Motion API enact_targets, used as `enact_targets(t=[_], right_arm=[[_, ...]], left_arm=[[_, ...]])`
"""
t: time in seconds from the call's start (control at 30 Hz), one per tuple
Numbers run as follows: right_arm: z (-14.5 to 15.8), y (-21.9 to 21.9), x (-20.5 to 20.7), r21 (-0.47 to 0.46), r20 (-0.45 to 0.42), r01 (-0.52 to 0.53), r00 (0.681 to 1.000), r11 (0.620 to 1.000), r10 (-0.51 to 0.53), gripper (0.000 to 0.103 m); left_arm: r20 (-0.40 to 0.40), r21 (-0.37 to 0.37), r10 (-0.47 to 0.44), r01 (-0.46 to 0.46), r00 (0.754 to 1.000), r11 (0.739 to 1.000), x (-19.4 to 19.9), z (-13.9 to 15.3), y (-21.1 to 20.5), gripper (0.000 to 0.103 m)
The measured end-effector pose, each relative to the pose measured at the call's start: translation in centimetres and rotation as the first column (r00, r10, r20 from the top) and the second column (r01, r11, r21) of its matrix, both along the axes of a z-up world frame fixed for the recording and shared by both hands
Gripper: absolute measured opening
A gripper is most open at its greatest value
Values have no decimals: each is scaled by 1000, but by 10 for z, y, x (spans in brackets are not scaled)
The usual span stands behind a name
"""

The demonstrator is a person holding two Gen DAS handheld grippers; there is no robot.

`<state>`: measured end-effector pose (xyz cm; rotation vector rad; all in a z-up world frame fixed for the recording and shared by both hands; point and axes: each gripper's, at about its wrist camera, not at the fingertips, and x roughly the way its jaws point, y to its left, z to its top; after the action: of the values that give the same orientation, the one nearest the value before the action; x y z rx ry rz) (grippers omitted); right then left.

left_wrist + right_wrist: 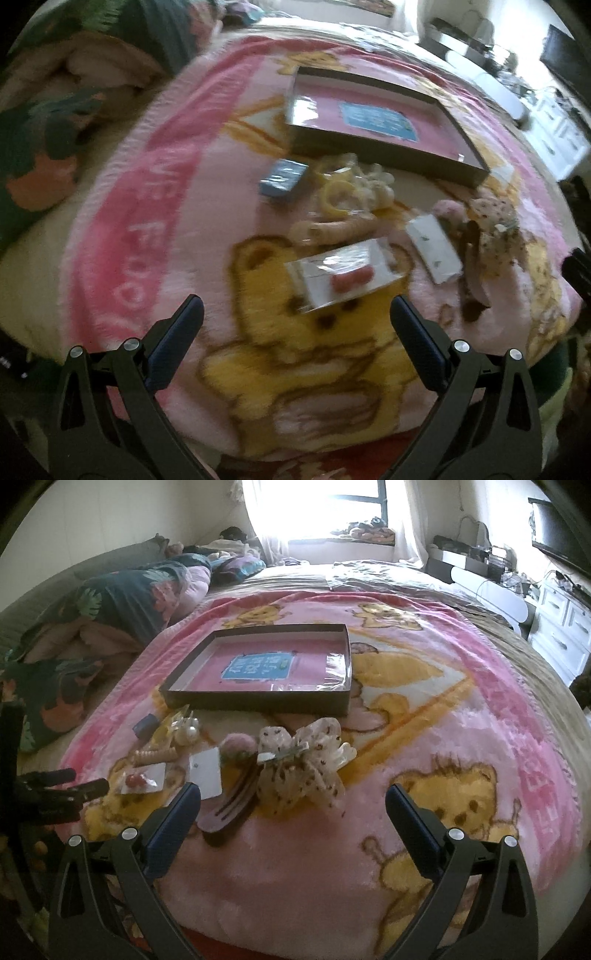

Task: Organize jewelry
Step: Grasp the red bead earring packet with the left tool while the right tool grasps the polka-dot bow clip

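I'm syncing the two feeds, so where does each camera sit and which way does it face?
Left wrist: on the open left gripper, facing the card with red earrings on the blanket.
Right wrist: on the open right gripper, facing the dotted bow and window; the left gripper shows at left.
Shared: the shallow box and the jewelry pile.

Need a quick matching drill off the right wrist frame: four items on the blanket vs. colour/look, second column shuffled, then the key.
Items:
1. shallow box
2. small box
3. hair bow
4. hair comb

Looks:
A. cream with dark dots
B. dark reddish-brown, long teeth
C. blue
D. brown walls, pink floor with a blue label

Pairs: 1-D, 2-C, 3-A, 4-B

All lie on the pink bear blanket; both grippers hang open, holding nothing.
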<state>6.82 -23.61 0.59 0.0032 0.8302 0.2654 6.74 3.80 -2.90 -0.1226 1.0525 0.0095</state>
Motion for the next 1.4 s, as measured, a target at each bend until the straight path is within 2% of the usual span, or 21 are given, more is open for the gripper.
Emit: enact_targets(t=[0.2, 0.37, 0.7, 1.1, 1.17, 1.2, 1.27, 1.33, 1.4], right_arm=[[-6, -4, 15, -17, -18, 5, 1000, 1000, -5, 99], [-11, -6, 26, -33, -25, 11, 1000, 999, -12, 99], [-28, -2, 46, -56, -55, 5, 998, 998, -8, 99], [-55, 36, 66, -214, -40, -61, 998, 975, 54, 98], [-58, 36, 68, -221, -40, -67, 997, 973, 60, 87], [-59, 36, 69, -221, -50, -73, 997, 973, 64, 73], [-62, 34, 70, -219, -61, -72, 996, 973, 60, 70], [-59, 31, 68, -205, -49, -76, 997, 976, 67, 60], [-57, 25, 67, -184, -50, -72, 997, 980, 64, 54]], left_arm=[[-52, -12, -92, 91, 994, 996, 19, -21, -25, 95], [-93, -13, -86, 85, 992, 996, 36, -38, -32, 94], [-91, 46, -87, 91, 992, 995, 48, -47, -36, 89], [-73, 17, -94, 96, 993, 995, 44, -41, -23, 78], [-72, 15, -97, 98, 993, 995, 42, -39, -21, 78], [-67, 8, -100, 101, 993, 995, 40, -38, -19, 78], [-66, 0, -100, 101, 993, 995, 39, -35, -19, 76], [-59, -1, -103, 103, 993, 995, 37, -32, -18, 76], [-51, -2, -105, 105, 993, 994, 35, -28, -18, 76]])
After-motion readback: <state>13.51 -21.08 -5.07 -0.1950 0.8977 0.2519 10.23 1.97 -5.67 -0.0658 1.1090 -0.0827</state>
